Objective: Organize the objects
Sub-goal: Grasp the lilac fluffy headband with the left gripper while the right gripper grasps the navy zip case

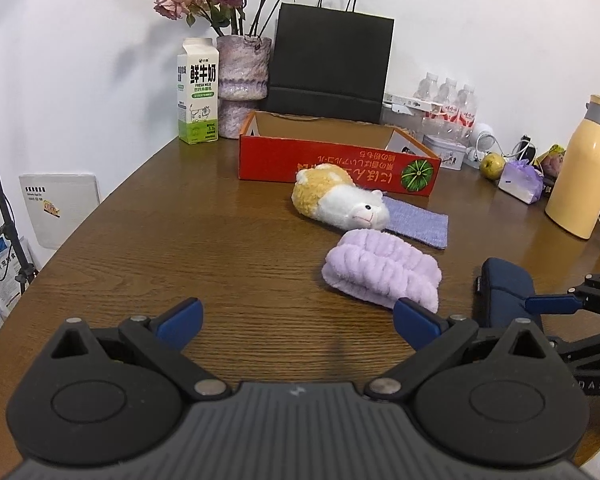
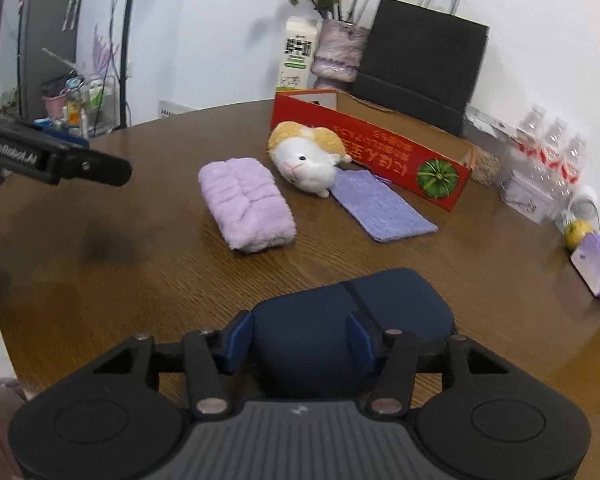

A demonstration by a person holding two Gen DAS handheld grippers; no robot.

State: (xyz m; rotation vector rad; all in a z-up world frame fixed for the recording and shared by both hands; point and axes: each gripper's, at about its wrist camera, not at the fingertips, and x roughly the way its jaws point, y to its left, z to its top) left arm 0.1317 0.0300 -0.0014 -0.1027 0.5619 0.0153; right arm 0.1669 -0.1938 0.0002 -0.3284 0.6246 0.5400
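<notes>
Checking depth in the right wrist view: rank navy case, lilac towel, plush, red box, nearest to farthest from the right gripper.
1. Navy case: between the right gripper's fingers.
2. Lilac towel: ahead, left.
3. Plush: behind the towel, centre.
4. Red box: behind the plush, toward the wall.

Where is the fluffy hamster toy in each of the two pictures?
Left wrist view: the hamster toy lies in the middle, a bit right, head toward the right.
Right wrist view: the hamster toy lies in the upper middle, head toward the lower left.
Shared landmark: the red box sits right behind it in both.
</notes>
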